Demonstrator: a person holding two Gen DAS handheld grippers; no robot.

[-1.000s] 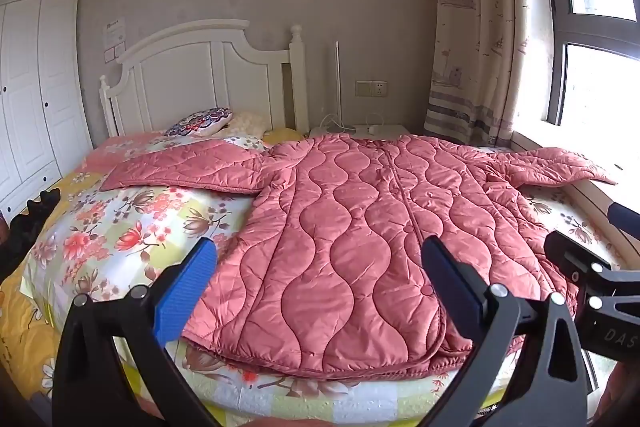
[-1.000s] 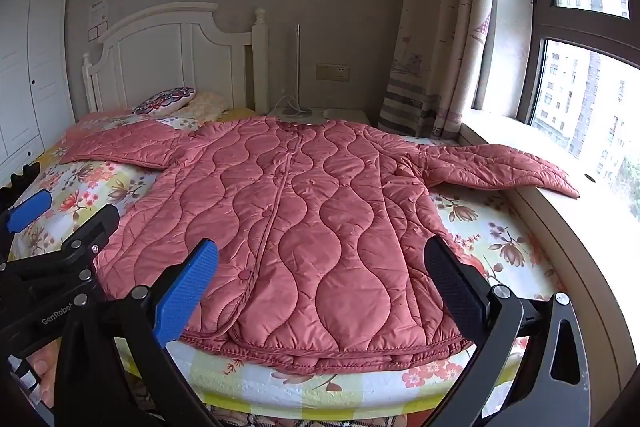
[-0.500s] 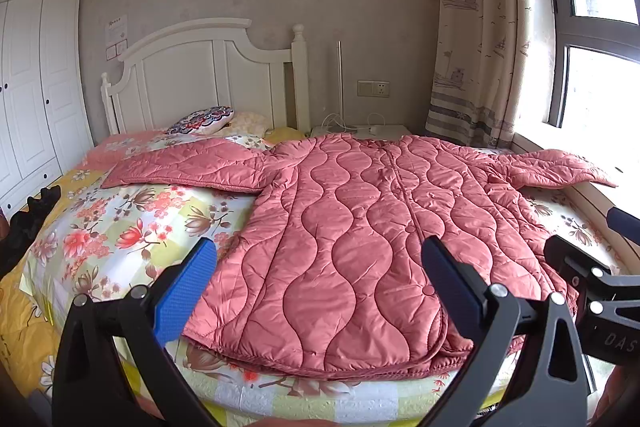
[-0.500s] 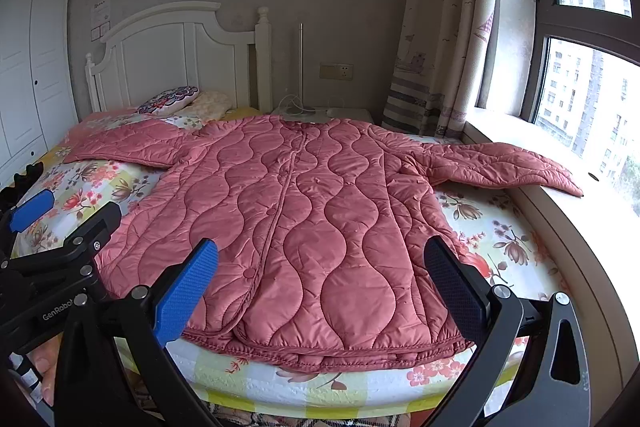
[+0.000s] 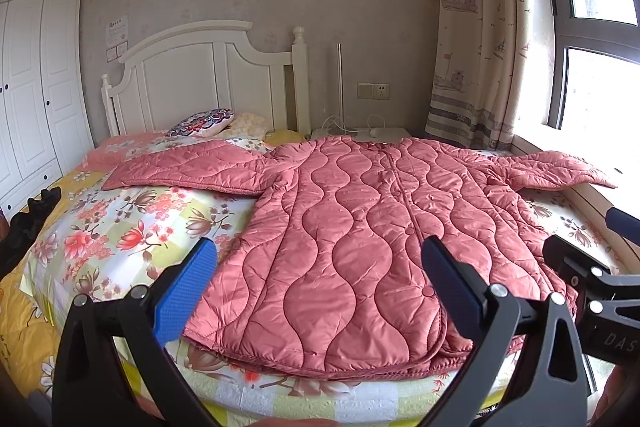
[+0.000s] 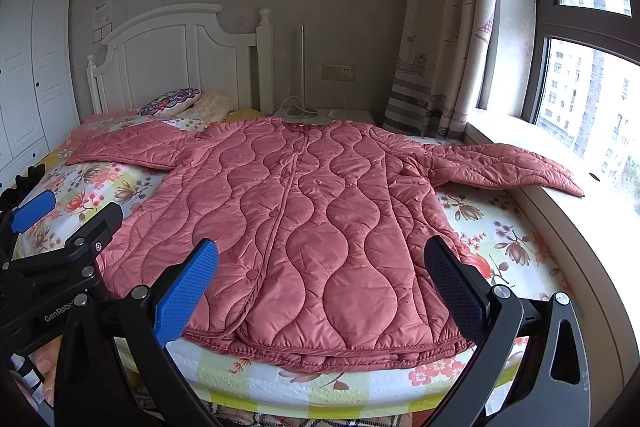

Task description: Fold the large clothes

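A large pink quilted coat (image 5: 360, 235) lies flat and front up on the floral bed (image 5: 120, 235), both sleeves spread out. It also shows in the right wrist view (image 6: 320, 219). Its right sleeve (image 6: 504, 163) reaches onto the window sill. My left gripper (image 5: 320, 287) is open and empty, held before the coat's hem. My right gripper (image 6: 320, 287) is open and empty, also just short of the hem. The left gripper shows at the left edge of the right wrist view (image 6: 60, 251).
A white headboard (image 5: 200, 79) and pillows (image 5: 204, 117) stand at the far end. A wardrobe (image 5: 32, 87) is on the left. A window sill (image 6: 592, 211) and curtain (image 6: 440, 27) run along the right. A black item (image 5: 32, 215) lies at the bed's left edge.
Both grippers have drifted slightly; the view has shifted a little. The coat has not moved and both grippers stay open.
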